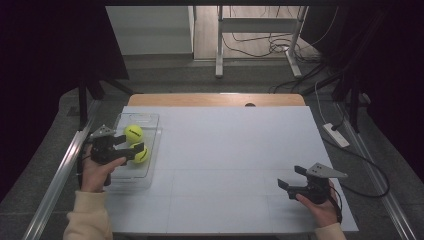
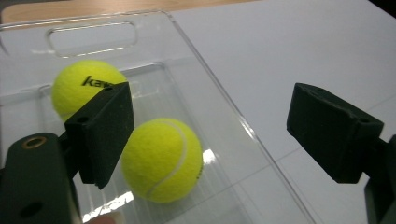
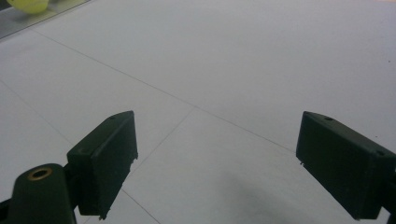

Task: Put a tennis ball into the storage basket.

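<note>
1. Hovering our left gripper [image 1: 131, 148] over the clear tray [image 1: 150, 120], we kept its jaws parted beside the near tennis ball [image 2: 162, 160], gripping nothing.
2. We parked the right gripper [image 1: 291, 177] well apart on the white table [image 1: 240, 150], jaws wide, idle.
3. Both balls sat in the tray; the far ball [image 2: 84, 86] carried black lettering, both fuzzy yellow-green.

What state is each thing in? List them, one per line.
Left gripper: open, over the tray, holding nothing.
Right gripper: open, empty.
Clear tray: upright, holding both balls.
Near tennis ball: resting in tray, ungripped.
Far tennis ball: resting in tray.
</note>
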Motion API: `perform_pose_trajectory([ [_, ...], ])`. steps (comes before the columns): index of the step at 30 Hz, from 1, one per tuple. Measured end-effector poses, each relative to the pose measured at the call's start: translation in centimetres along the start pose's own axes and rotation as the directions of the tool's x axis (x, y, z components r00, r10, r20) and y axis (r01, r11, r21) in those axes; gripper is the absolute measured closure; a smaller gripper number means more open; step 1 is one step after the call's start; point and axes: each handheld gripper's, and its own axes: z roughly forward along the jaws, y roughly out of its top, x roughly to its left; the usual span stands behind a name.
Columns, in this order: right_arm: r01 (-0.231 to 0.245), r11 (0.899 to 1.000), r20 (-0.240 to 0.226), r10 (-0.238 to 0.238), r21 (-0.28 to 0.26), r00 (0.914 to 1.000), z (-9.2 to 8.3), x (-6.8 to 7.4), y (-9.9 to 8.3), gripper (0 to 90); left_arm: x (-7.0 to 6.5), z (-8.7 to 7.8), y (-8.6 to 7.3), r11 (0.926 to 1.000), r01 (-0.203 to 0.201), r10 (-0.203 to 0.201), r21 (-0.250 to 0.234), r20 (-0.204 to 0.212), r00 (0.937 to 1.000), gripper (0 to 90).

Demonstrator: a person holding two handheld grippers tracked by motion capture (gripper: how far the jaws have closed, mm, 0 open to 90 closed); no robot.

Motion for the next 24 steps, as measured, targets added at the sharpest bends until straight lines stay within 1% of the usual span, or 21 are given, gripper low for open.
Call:
perform_pose_trajectory([
  [2,0.003,1.000,-0.002,-0.003,0.000,1.0000,-0.1,0.0,-0.1,12.6,-0.2,-0.3,-0.1,0.9999,-0.011,0.012,-0.009,0.010,0.9999,16.3],
  [6,-0.004,1.000,-0.006,0.004,-0.001,1.0000,-0.1,0.0,-0.1,12.7,-0.7,-0.6,-0.5,0.9994,-0.007,0.009,-0.034,0.045,0.9989,16.4],
  [10,-0.006,1.000,-0.010,0.006,-0.003,0.9999,-0.1,0.0,-0.1,12.7,-1.3,-0.5,-1.0,0.9994,-0.024,0.025,-0.025,0.045,0.9987,16.3],
  [12,0.000,1.000,-0.008,0.000,-0.002,1.0000,-0.1,0.0,-0.1,12.7,-1.6,-0.5,-1.3,0.9994,-0.029,0.030,-0.020,0.049,0.9983,16.2],
  [13,-0.004,1.000,-0.010,0.004,-0.002,0.9999,-0.1,0.1,0.0,12.7,-1.7,-0.4,-1.5,0.9990,-0.040,0.041,-0.019,0.049,0.9980,16.0],
  [14,-0.004,1.000,-0.010,0.004,-0.002,0.9999,-0.1,0.1,0.0,12.7,-1.7,-0.4,-1.5,0.9990,-0.040,0.041,-0.019,0.049,0.9980,15.8],
  [16,-0.006,1.000,-0.013,0.006,-0.012,0.9999,-0.1,0.0,0.1,12.7,-2.1,-0.5,-2.0,0.9983,-0.051,0.052,-0.026,0.047,0.9975,15.7],
  [18,-0.021,1.000,-0.022,0.021,-0.019,0.9995,-0.2,0.0,0.3,12.7,-2.4,-0.6,-2.5,0.9977,-0.057,0.059,-0.036,0.051,0.9970,15.5],
  [21,-0.027,0.999,-0.020,0.027,-0.030,0.9994,-0.4,-0.1,0.4,12.7,-2.9,-0.7,-3.0,0.9964,-0.071,0.074,-0.046,0.071,0.9947,15.3],
  [23,-0.029,0.999,-0.017,0.028,-0.033,0.9995,-0.4,-0.1,0.5,12.7,-3.3,-0.8,-3.4,0.9954,-0.083,0.087,-0.047,0.076,0.9933,15.2],
  [24,-0.029,0.999,-0.017,0.029,-0.036,0.9994,-0.4,-0.1,0.5,12.7,-3.3,-0.8,-3.4,0.9954,-0.083,0.087,-0.047,0.076,0.9933,15.2],
])
